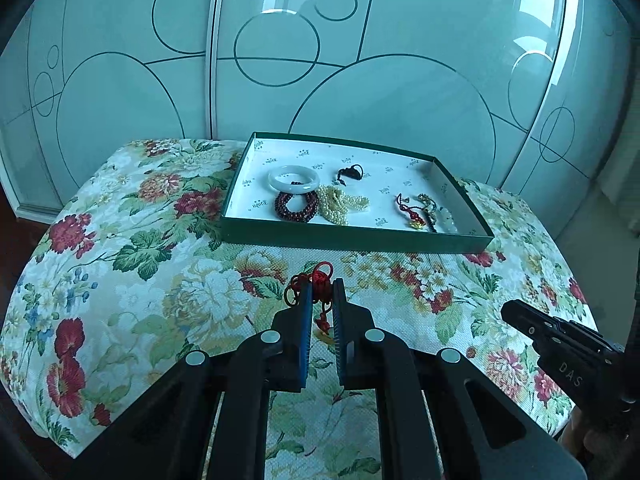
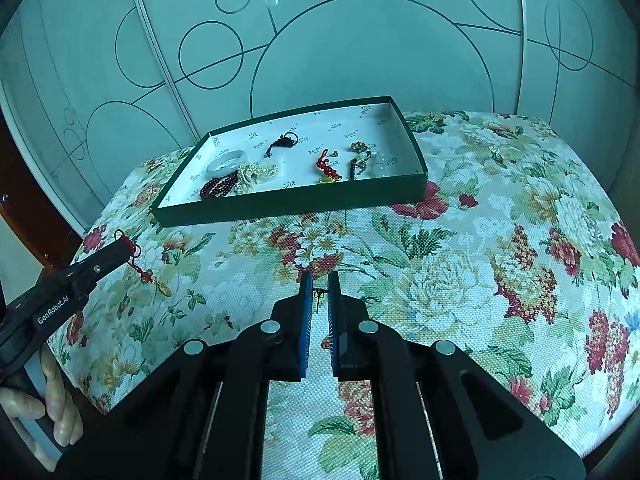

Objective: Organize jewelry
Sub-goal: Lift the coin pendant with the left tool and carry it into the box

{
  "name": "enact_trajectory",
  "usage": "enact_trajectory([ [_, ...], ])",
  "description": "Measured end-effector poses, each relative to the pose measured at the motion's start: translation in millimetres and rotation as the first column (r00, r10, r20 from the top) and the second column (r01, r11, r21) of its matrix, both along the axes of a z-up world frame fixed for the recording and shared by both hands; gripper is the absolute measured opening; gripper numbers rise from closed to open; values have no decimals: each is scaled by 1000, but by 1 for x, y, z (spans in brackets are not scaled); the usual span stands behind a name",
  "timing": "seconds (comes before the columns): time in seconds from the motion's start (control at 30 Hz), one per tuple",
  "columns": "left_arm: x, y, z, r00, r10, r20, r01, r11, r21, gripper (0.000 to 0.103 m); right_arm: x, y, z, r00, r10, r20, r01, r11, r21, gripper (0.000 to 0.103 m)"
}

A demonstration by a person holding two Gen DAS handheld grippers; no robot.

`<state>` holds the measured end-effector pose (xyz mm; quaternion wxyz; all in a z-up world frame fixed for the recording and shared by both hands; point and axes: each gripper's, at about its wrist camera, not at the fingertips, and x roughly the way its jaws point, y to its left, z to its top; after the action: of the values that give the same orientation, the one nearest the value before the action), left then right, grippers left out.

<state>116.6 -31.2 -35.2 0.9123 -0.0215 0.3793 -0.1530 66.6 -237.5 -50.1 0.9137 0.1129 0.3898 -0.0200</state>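
Here the left gripper [image 1: 322,292], low at centre frame, pinches a red knotted cord charm [image 1: 316,280] in narrow fingers, lifted over the floral tablecloth [image 1: 160,280]. The right gripper [image 2: 319,286] is narrowed on a small gold earring [image 2: 318,295]. Above centre sits the green tray [image 1: 352,240], holding a white jade bangle [image 1: 294,178], dark red bead bracelet [image 1: 294,206] and pearl strand [image 1: 340,204].

Cool, teal-tinted daylight fills both fisheye views. Window reflections glare off the glossy wardrobe doors [image 1: 360,60], brightest toward the top edge. Straight lines bow strongly at the borders, corners vignette to black, and shadows on the floral cushion [image 2: 480,260] stay soft.
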Motion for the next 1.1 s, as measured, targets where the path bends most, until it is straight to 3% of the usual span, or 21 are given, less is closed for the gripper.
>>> enact_trajectory([
  [0.5,17,-6,41,996,-29,83,30,1000,-5,10,21,2,38,998,19,64,-19,1000,2,8],
  [1.1,115,-34,79,988,-40,148,36,999,24,10,117,-17,83,990,19,143,-18,1000,-10,8],
])
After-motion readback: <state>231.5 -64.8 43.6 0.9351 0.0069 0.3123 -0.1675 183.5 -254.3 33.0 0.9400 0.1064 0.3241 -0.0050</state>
